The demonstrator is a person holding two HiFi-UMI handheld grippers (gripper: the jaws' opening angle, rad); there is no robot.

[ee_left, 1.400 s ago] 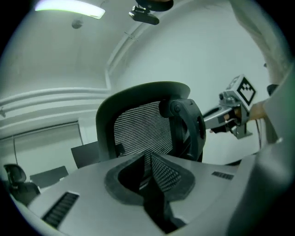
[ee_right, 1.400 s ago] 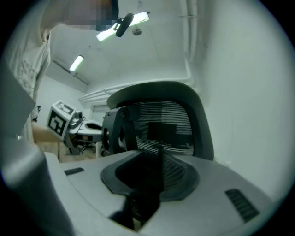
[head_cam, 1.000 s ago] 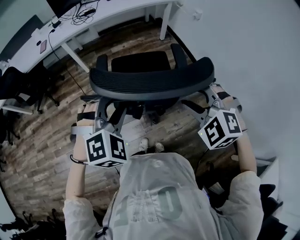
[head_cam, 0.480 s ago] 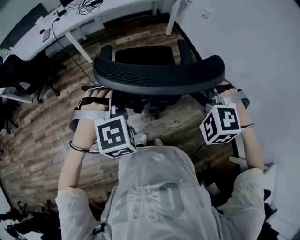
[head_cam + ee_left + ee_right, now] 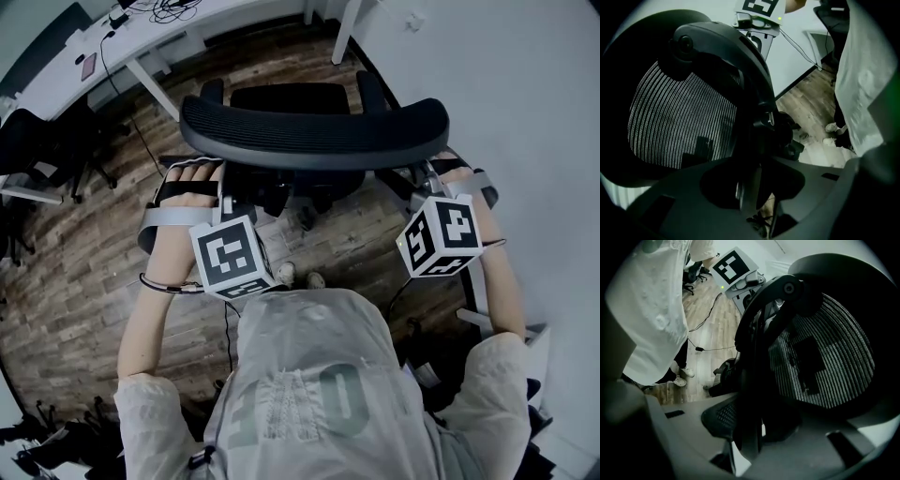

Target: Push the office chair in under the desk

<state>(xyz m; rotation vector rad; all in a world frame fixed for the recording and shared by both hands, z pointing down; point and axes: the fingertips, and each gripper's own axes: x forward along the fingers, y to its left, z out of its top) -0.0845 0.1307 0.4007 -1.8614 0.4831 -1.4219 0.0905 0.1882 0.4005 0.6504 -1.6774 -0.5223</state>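
Office chair [image 5: 314,131]: found standing on the wood floor [image 5: 84,253] at twelve o'clock from the person, with its backrest turned toward them. It is well apart from the white desk [image 5: 66,80], which lies at about eleven o'clock from it. No part of the seat is seen under the desk, so the push is judged not yet carried through and the whole travel is left.

The hold is judged made. The left gripper [image 5: 232,197] is clenched on the frame at the backrest's seven o'clock side, its jaws having just closed in and then eased slightly wider. The right gripper [image 5: 427,183], at five o'clock, has just been closing and is clamped on the frame's edge.

Writing: no maker's name is found on the chair. Large figures resembling "10" are noted on the person's pale top [image 5: 300,403]. The marker cubes [image 5: 230,258] bear square patterns only.
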